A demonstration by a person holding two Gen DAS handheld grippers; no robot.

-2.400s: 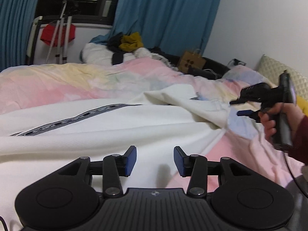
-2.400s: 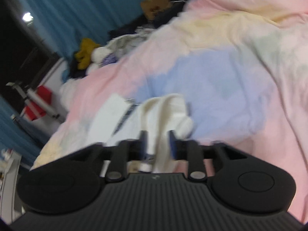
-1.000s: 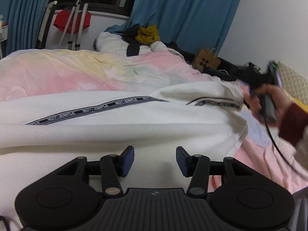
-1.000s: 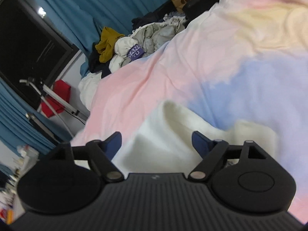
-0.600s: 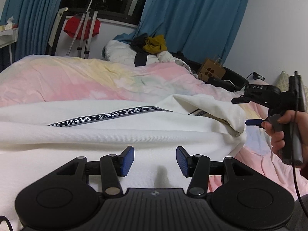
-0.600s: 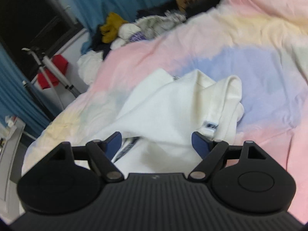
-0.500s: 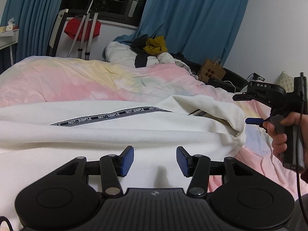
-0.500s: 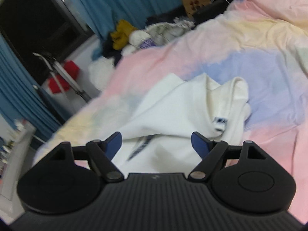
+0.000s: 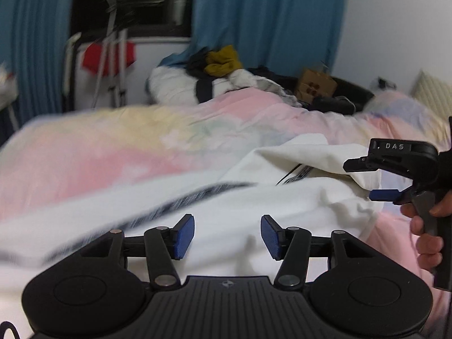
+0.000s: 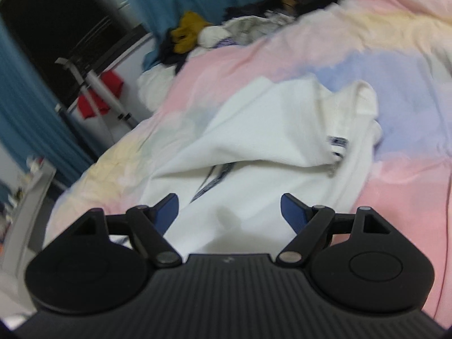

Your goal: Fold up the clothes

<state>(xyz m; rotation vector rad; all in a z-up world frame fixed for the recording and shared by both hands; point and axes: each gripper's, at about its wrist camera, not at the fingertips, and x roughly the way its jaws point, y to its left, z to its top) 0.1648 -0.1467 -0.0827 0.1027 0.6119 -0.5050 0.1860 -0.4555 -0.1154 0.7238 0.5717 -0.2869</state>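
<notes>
A white garment (image 9: pixel 254 206) with a black lettered stripe lies spread on the pastel bed cover (image 9: pixel 113 147). One sleeve is folded over its body (image 10: pixel 268 130). My left gripper (image 9: pixel 227 236) is open and empty, low over the garment's near part. My right gripper (image 10: pixel 229 213) is open and empty above the garment. In the left wrist view the right gripper (image 9: pixel 367 178) hangs at the garment's right edge, beside the folded sleeve.
A heap of clothes (image 9: pixel 217 79) lies at the bed's far end below blue curtains (image 9: pixel 268 19). A cardboard bag (image 9: pixel 315 84) stands at the back right. A rack with a red cloth (image 9: pixel 108 53) stands at the back left. A pillow (image 9: pixel 432 90) is at the right.
My right gripper let go of the sleeve, which now lies folded over the garment, and drew back open. My left gripper stayed open and shifted slightly over the garment.
</notes>
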